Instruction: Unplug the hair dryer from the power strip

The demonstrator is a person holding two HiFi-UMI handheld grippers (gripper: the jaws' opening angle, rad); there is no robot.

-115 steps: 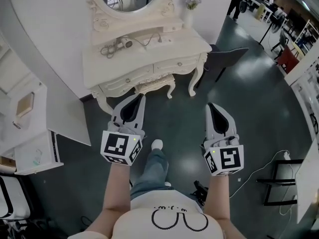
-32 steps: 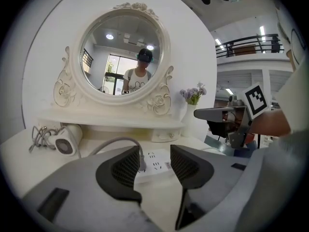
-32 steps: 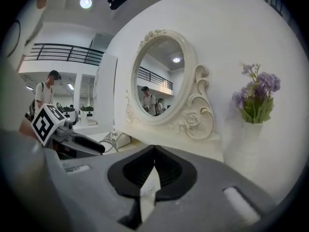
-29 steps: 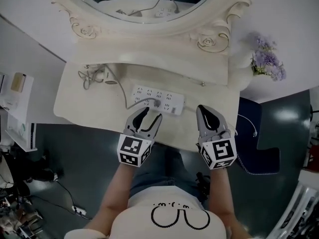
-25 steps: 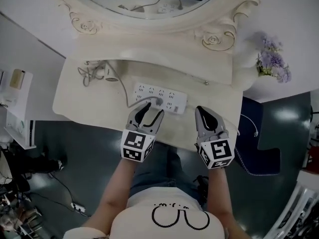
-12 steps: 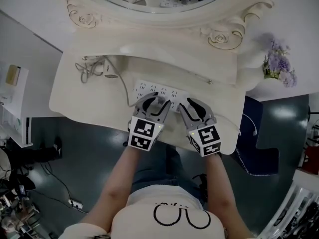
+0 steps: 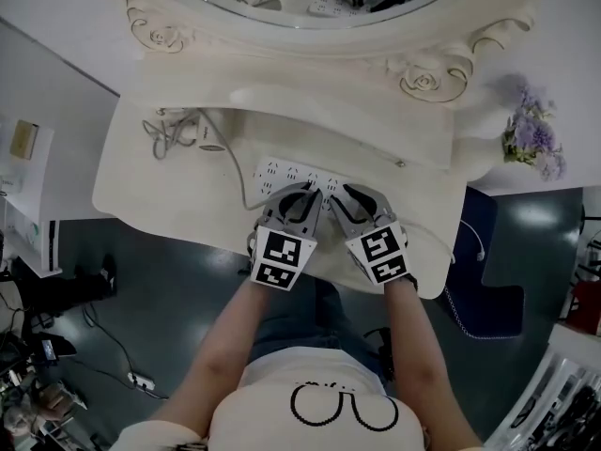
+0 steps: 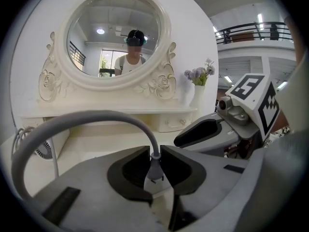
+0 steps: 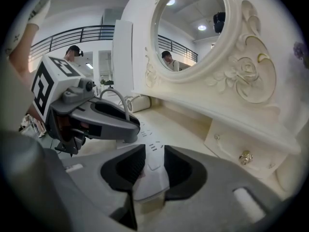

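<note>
Crowding the front edge of the cream dressing table (image 7: 141,195), two grippers meet over one white power strip (image 7: 282,172), and in the head view their bodies cover much of it. Behind them stand one oval mirror (image 8: 116,33) in a carved frame, one vase of purple flowers (image 7: 531,137) at the far right of the head view, and a low drawer shelf with two metal knobs (image 9: 246,157).

The hair dryer (image 7: 192,137) lies at the table's left rear, well apart from the strip, beside a loose coil of its grey cord (image 8: 87,117). That cord arches over to a single grey plug (image 8: 153,167) at the strip.

The left gripper (image 8: 154,159) has just been closing, and its pads pinch this plug from both sides. The right gripper (image 9: 150,162) has just been opening — its jaws stand wide and straddle the strip's end, with no clear squeeze on it.

The plug's prongs are out of sight, so whether it sits fully in its socket cannot be told. The sockets under the grippers cannot be counted. The dryer is cut off at the edge of the left gripper view — only its grille shows.
</note>
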